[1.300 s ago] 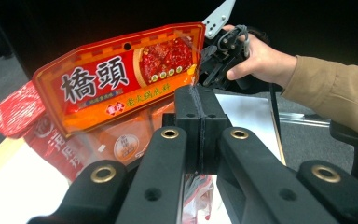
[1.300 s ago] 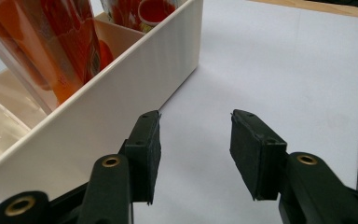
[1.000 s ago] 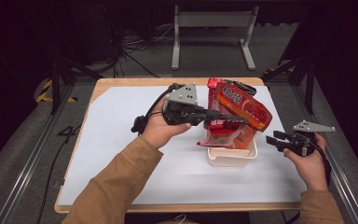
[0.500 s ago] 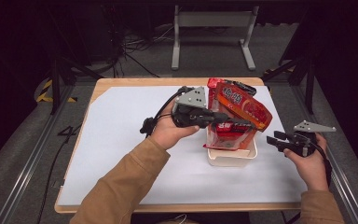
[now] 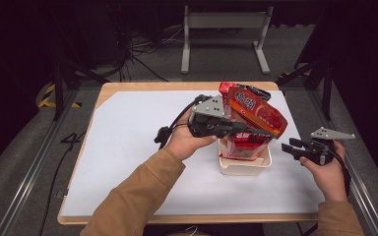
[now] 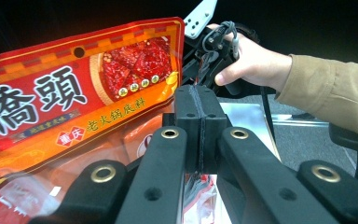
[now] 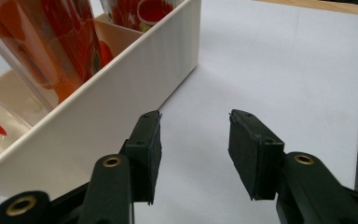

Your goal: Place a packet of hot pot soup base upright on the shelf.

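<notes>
The white bin (image 5: 244, 166) and the upright red pouches (image 5: 253, 115) in it block the table's right centre. The left gripper (image 5: 261, 133) occupies the approach from 9 o'clock. The right gripper (image 5: 286, 147) stands just beside the bin at 3 o'clock. Open white table surface (image 5: 128, 147) extends from 7 to 11 o'clock.

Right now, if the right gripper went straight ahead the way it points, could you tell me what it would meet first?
Most likely the white bin: the right gripper points at its side wall, with bare white table cover between them. In the right gripper view its fingers are open.
</notes>
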